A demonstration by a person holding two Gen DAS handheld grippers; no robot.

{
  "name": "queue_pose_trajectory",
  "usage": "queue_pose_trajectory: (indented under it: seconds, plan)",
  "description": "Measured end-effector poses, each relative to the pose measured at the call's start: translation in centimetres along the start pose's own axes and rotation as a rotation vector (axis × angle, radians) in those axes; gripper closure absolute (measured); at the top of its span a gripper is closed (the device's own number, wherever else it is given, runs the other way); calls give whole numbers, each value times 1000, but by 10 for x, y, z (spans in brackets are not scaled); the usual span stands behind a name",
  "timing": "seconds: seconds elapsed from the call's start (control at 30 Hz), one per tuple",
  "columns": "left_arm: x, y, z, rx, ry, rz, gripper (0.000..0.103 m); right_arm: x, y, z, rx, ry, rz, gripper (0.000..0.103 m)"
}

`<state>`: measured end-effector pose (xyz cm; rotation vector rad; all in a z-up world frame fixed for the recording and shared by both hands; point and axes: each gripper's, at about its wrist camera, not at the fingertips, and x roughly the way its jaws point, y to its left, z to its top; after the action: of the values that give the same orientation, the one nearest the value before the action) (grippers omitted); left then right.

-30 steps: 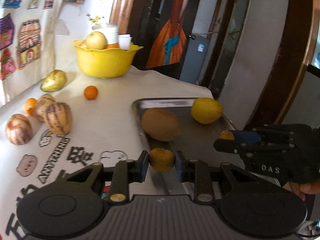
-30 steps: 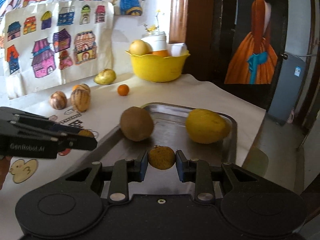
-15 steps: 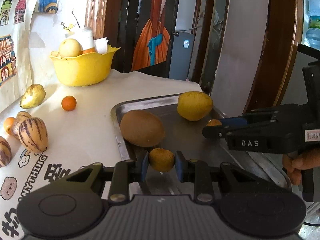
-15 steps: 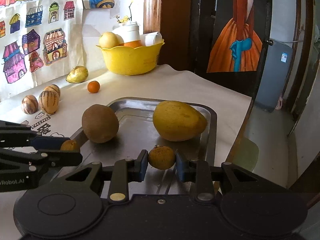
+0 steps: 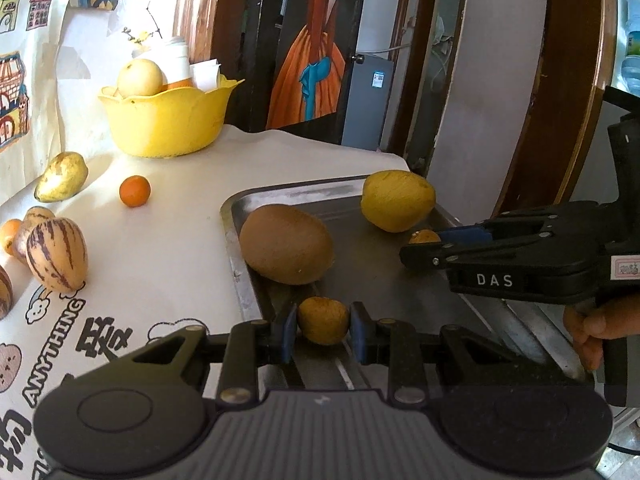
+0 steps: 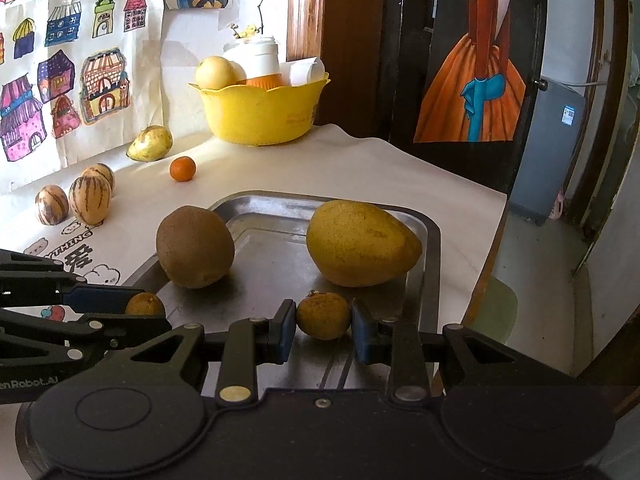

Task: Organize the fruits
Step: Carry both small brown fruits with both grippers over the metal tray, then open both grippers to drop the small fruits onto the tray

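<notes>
On the table (image 6: 360, 160) my metal tray (image 6: 432, 240) carries a yellow mango (image 6: 360, 248) far right and a brown fruit (image 6: 194, 246) left; nearer, my left jaws and right jaws each clench a small orange fruit over it

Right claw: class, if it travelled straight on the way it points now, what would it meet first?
Probably the big yellow fruit on the metal tray; it lies just beyond the small fruit that the right claw grips. Depth is uncertain.
</notes>
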<state>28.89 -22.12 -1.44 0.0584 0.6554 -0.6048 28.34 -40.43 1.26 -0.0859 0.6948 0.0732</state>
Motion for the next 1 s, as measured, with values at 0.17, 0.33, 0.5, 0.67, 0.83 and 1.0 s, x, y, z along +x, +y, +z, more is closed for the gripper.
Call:
queue_pose_trajectory:
  seconds: [0.17, 0.33, 0.5, 0.67, 0.83, 1.0]
  plan:
    - [1, 0, 0, -7, -1, -2, 72, 1, 1, 1, 0, 5, -4, 71]
    - [1, 1, 0, -8, 7, 1, 72, 3, 1, 0, -2, 11, -3, 71]
    - [0, 1, 1, -4, 12, -2, 70, 2, 1, 1, 0, 16, -11, 71]
    - [-17, 3, 6, 5, -21, -13, 37, -13, 1, 6, -15, -23, -25, 64]
    - [-41, 9, 13, -13, -67, -5, 27, -36, 1, 11, -7, -57, -42, 57]
    - [-71, 16, 14, -40, -107, 28, 10, -64, 9, 12, -10, -92, -50, 45]
